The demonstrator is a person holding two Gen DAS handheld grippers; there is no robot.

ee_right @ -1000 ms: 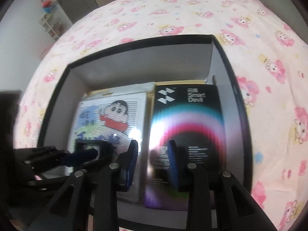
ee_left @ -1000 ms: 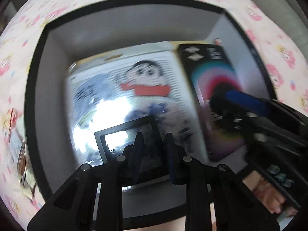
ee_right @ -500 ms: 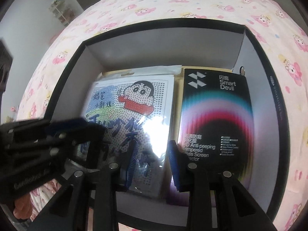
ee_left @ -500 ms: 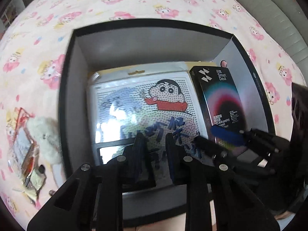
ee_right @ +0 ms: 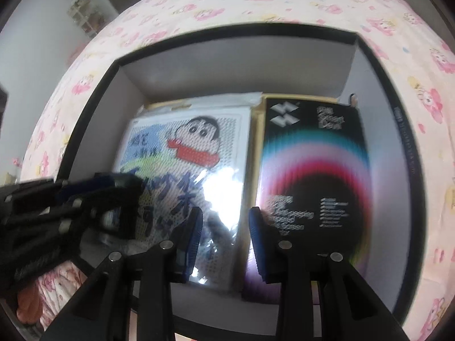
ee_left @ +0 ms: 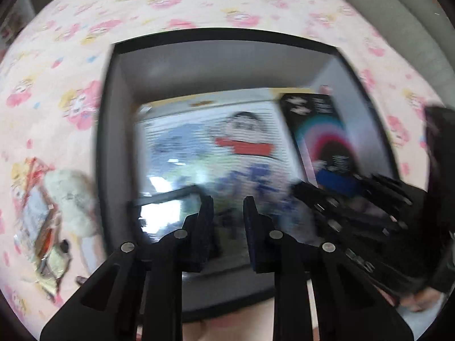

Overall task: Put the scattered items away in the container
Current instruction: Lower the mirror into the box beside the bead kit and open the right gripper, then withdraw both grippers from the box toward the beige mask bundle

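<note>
A black-rimmed box with grey walls [ee_left: 119, 91] [ee_right: 227, 65] sits on a bed with a pink cartoon sheet. Inside lie a cartoon-boy bead pack [ee_left: 227, 147] [ee_right: 187, 159], a black rainbow screen-protector box [ee_left: 324, 130] [ee_right: 312, 164] and a small black-framed item [ee_left: 165, 207] at the near left. My left gripper [ee_left: 226, 213] is open and empty above the near left of the box. My right gripper [ee_right: 224, 224] is open and empty above the seam between pack and black box. Each gripper shows in the other's view.
Left of the box on the sheet lie a white fluffy item [ee_left: 71, 196] and several colourful packets [ee_left: 34, 213]. A shelf with toys [ee_right: 82, 8] stands far back left. A dark object [ee_left: 439, 147] is at the right edge.
Both grippers have pulled back and up from the box, so more of it shows. The small black-framed item stays lying in the box. The left view is now blurred by motion.
</note>
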